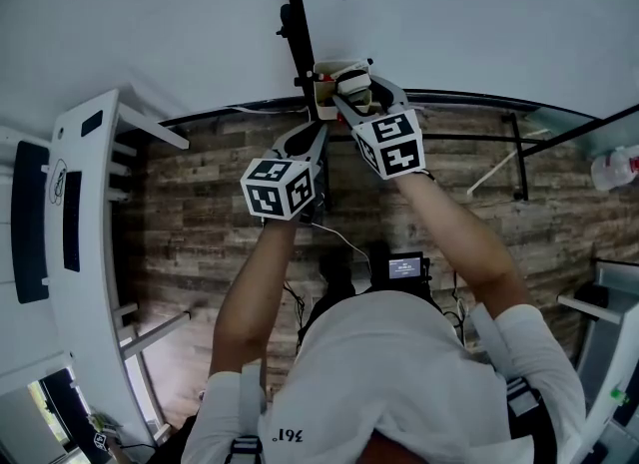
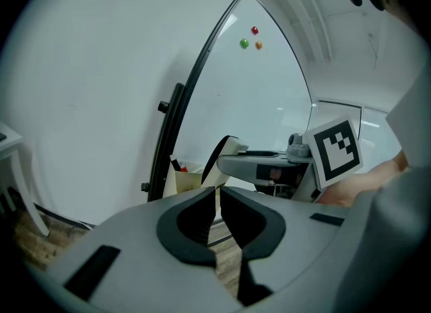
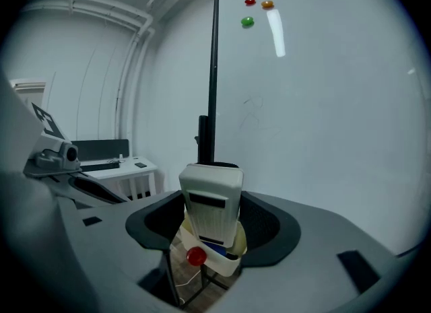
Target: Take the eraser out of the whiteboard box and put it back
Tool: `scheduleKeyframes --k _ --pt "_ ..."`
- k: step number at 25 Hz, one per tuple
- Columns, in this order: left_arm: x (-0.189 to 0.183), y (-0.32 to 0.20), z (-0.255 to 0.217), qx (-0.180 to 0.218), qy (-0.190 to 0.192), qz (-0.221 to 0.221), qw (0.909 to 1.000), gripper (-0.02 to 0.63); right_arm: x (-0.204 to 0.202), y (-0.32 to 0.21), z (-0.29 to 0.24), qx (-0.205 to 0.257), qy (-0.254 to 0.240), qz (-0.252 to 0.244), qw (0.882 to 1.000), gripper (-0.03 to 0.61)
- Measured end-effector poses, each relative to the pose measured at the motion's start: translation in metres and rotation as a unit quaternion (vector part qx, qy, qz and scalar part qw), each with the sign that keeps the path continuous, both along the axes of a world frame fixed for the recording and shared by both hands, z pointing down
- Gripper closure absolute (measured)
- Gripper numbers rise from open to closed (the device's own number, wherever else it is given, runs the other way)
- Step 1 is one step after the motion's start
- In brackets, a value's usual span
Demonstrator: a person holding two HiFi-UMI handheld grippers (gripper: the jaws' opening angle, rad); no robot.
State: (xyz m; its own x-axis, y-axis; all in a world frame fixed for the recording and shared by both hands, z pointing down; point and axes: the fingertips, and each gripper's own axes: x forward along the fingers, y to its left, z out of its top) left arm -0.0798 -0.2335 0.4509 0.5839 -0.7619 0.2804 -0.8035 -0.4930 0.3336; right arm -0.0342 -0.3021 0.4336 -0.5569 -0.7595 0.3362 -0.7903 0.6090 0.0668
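Cream eraser (image 3: 210, 200); pale yellow box (image 3: 225, 259); red pen cap (image 3: 196, 256); black-white squares on cube (image 1: 281, 188); brown plank floor (image 1: 200, 242).

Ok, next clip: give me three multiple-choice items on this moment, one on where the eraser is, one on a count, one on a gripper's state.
1. Where is the eraser?
A. on the floor
B. in the right gripper, over the whiteboard box
C. in the left gripper

2. How many magnets are on the whiteboard?
A. one
B. three
C. five

3. The left gripper is:
A. shut and empty
B. wide open
C. shut on a marker

Answers:
1. B, the right gripper view shows it clamped.
2. B, red, orange and green.
3. A, its jaws nearly meet with nothing between them.
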Motion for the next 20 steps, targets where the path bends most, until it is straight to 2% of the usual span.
scheduleKeyframes --k 20 --pt "-0.008 0.016 -0.054 0.056 0.01 -0.004 0.9984 0.603 0.012 0.026 -0.066 0.056 -0.017 -0.014 0.998 0.308"
